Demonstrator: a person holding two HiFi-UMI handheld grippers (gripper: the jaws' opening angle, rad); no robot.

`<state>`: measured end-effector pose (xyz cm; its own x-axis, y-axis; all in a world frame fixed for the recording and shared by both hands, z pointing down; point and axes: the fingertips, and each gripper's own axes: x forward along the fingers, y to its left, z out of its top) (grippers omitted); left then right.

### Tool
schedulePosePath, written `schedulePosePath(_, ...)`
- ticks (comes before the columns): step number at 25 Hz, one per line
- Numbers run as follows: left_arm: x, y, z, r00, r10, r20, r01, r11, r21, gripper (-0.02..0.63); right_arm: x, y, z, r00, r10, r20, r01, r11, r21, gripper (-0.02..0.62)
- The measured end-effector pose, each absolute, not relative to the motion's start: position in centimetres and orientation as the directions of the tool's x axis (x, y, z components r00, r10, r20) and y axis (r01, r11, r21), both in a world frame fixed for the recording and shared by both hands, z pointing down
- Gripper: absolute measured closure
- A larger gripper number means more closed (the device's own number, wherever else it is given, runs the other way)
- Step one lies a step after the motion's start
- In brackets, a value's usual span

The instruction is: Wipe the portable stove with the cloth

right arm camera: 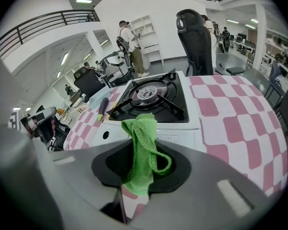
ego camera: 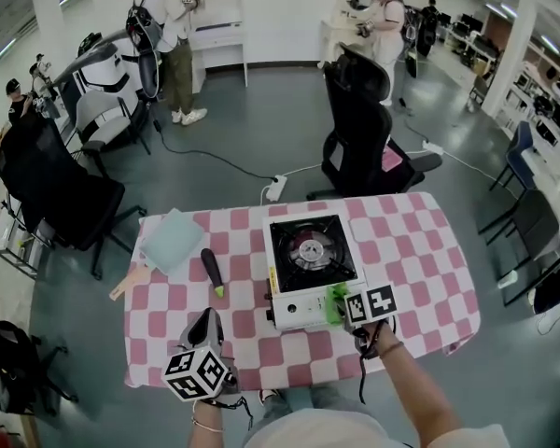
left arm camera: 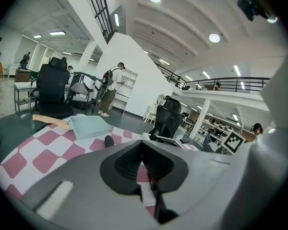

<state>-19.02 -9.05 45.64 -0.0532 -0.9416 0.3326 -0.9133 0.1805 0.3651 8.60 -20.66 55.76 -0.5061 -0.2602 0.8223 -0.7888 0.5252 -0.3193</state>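
The right gripper (right arm camera: 143,163) is pinching the green cloth (right arm camera: 140,143) between its jaws just at the front edge of the portable stove (ego camera: 310,269), which is sitting on the checkered surface (ego camera: 420,250), while the left gripper (left arm camera: 144,164) is hovering to the stove's left, jaws closed together on nothing.

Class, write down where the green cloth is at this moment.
In the right gripper view the cloth is pinched in the right gripper, by the near edge of the stove; the head view puts it at the front right corner.
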Motion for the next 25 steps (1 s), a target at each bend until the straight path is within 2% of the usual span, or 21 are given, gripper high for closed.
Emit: schedulePosePath(25, -13.7, -13.7, 45.7, 0.027, -0.944, 0.33, -0.925, 0.101, 0.365, 0.606, 15.0, -22.9, 55.8, -0.479, -0.298, 0.825, -0.833, 0.452, -0.32, 0.511)
